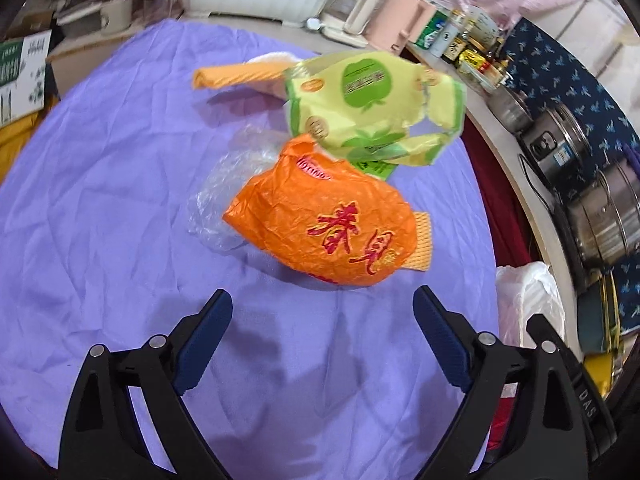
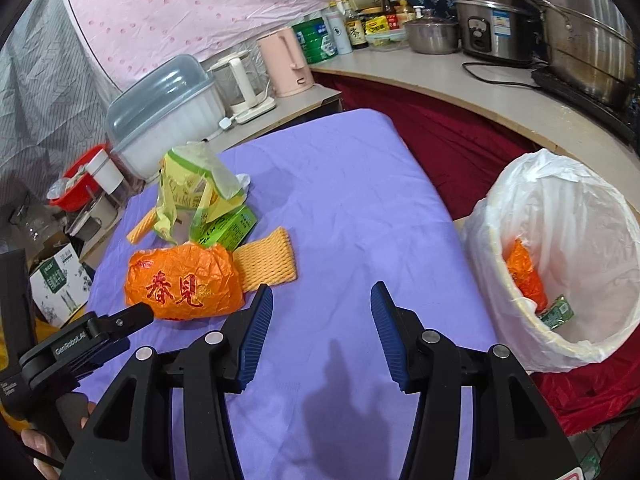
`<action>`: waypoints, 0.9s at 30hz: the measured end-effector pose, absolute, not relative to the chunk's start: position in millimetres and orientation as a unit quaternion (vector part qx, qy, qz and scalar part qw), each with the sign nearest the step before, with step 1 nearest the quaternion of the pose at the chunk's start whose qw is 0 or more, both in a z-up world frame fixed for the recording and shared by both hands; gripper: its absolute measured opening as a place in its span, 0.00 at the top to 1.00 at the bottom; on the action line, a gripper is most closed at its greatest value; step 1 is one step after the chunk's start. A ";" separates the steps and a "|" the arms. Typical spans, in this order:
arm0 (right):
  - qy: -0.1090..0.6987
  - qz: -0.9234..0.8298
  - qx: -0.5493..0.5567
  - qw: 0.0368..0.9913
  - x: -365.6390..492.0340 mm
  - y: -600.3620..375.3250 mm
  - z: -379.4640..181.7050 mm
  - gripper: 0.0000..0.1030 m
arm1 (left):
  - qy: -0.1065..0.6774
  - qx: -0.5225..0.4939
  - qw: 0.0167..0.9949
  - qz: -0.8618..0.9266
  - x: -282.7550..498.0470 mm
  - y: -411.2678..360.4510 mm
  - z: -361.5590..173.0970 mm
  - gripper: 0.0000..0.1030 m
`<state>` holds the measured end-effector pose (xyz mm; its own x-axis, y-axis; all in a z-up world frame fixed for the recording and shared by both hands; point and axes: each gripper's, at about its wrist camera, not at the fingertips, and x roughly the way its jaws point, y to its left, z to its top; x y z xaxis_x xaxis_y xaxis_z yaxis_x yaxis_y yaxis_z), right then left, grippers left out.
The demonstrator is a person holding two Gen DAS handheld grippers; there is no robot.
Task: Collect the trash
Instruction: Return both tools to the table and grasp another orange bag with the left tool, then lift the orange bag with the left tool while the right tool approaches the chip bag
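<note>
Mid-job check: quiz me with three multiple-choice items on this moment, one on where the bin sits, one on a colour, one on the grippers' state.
1. Where is the lined trash bin?
A. On the purple cloth
B. Off the table's right edge
C. On the counter

2. What colour is the crumpled bag nearest the grippers?
A. Orange
B. Blue
C. White

3. How are the left gripper and right gripper?
A. Both shut on trash
B. One holding the foam net
C. Both open, empty

Answers: B, the bin stands beside the purple cloth, lower down; A, it is orange with red characters; C, the jaws of each are spread with only cloth between.
</note>
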<state>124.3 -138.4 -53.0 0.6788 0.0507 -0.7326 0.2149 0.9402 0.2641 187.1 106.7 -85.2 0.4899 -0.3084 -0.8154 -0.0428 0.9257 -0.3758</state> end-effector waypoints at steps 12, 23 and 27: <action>0.420 -0.036 0.160 0.892 151.6 -132.7 -73.2 0.51 | 0.513 -0.215 0.826 -0.093 220.5 93.4 -112.6 0.39; 0.429 -0.025 0.158 0.889 168.0 -120.8 -83.6 0.51 | 0.484 -0.162 0.847 -0.149 209.6 91.1 -78.8 0.89; 0.429 -0.013 0.156 0.890 171.3 -108.4 -82.2 0.51 | 0.467 -0.162 0.857 -0.147 196.5 112.4 -61.1 0.92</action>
